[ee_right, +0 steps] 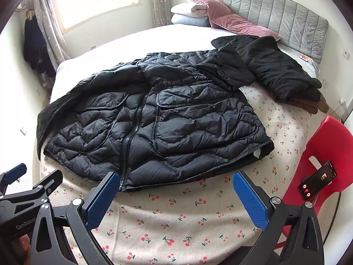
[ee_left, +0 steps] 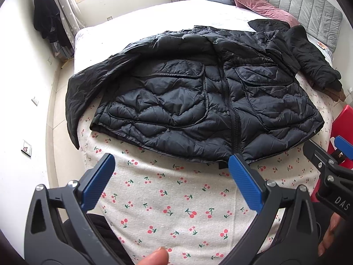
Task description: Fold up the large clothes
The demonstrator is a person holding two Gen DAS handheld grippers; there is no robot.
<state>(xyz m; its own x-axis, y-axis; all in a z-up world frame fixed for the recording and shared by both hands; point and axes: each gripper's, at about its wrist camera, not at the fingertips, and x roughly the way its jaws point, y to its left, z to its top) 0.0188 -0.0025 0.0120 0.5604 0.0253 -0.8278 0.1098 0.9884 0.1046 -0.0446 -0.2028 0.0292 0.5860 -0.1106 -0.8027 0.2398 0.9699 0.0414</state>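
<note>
A black quilted puffer jacket (ee_left: 198,101) lies flat, front up and zipped, on a bed with a cherry-print cover (ee_left: 176,198). Its left sleeve hangs over the bed's left edge. It also shows in the right wrist view (ee_right: 154,128). My left gripper (ee_left: 172,172) is open and empty, hovering just in front of the jacket's hem. My right gripper (ee_right: 176,190) is open and empty, also just short of the hem near the zipper's lower end. The right gripper's body shows at the right edge of the left wrist view (ee_left: 331,172).
A second black garment (ee_right: 264,66) lies folded over brown clothing (ee_right: 313,106) at the bed's right. Pillows and a pink blanket (ee_right: 220,17) sit by the grey headboard (ee_right: 275,15). A red chair (ee_right: 320,165) with a phone (ee_right: 317,183) stands right of the bed.
</note>
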